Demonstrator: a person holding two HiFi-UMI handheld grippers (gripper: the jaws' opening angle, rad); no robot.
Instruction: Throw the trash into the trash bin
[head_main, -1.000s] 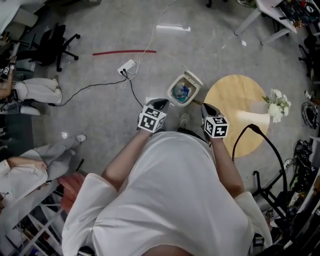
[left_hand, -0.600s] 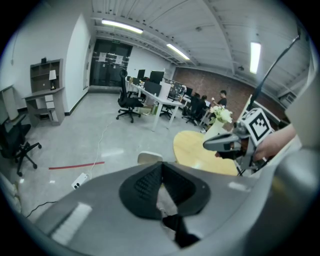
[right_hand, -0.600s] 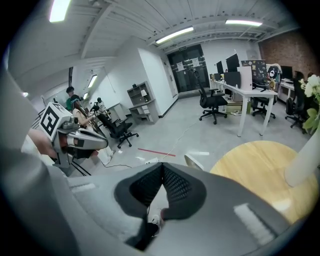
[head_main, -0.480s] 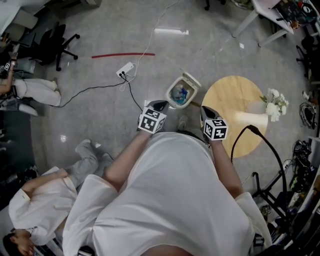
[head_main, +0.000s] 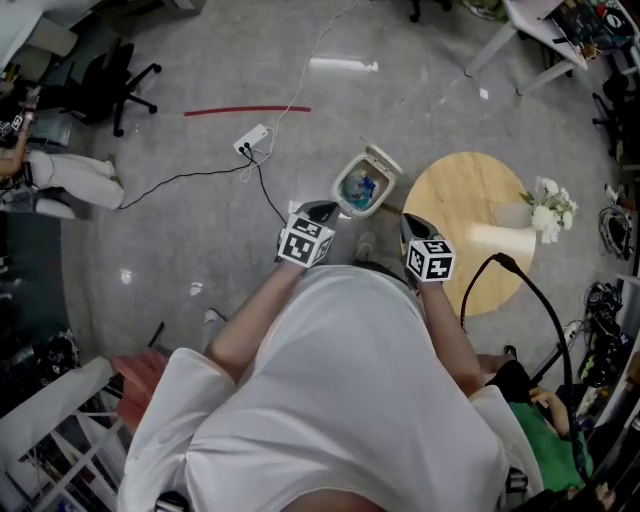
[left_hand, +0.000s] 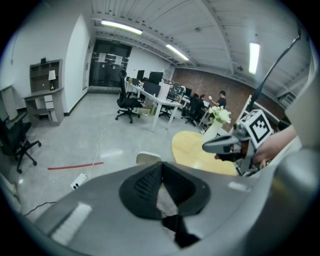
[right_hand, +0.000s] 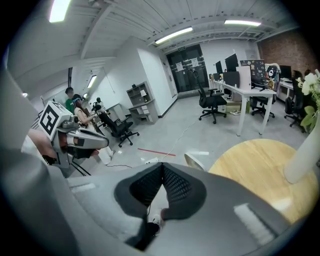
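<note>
1. Left gripper (head_main: 316, 209) and right gripper (head_main: 417, 222), frame centre: jaws pressed together, both empty.
2. Trash (head_main: 364, 185) lies inside the open trash bin (head_main: 342, 192), just above them.
3. Risk: the left gripper, close to the rim, could clip it and tip the bin.

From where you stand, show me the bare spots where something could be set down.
Free: the round pale wooden table between the small white lidded trash bin and the white flower vase; the grey floor left of the bin, below the white power strip. Crowded: beyond the table's right edge, with tangled cables.
</note>
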